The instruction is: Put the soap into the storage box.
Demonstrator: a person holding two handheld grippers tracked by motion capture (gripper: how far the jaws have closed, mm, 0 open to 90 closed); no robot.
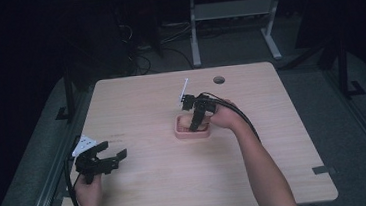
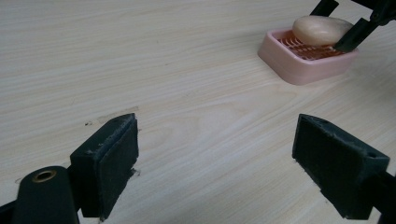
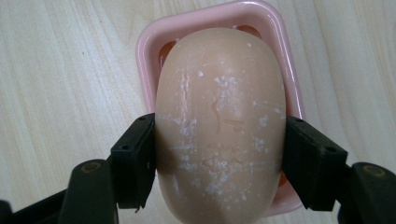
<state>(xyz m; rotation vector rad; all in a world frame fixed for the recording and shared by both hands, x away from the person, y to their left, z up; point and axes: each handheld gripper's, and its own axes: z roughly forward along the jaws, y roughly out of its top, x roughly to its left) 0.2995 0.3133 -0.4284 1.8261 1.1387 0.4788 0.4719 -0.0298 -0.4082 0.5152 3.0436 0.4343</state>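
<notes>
Pale wood bench (image 1: 158, 185) under a dark room, w/ a white metal frame (image 1: 233, 13) standing on the floor at the top of the high view. Near frame centre sits a pink soap dish (image 1: 192, 131), and an oval beige soap bar (image 3: 219, 126) is over it — right gripper (image 1: 198, 115) comes down from above, its fingers (image 3: 133, 161) clamped on the bar's two long sides, dish rim visible around the bar in the right gripper view. Can't tell if the bar rests on the slats or is just above them. Left gripper (image 1: 109, 157) lies low at lower left of the high view, well apart from the dish — fingers (image 2: 109, 158) wide apart, nothing btw them but bare wood.
</notes>
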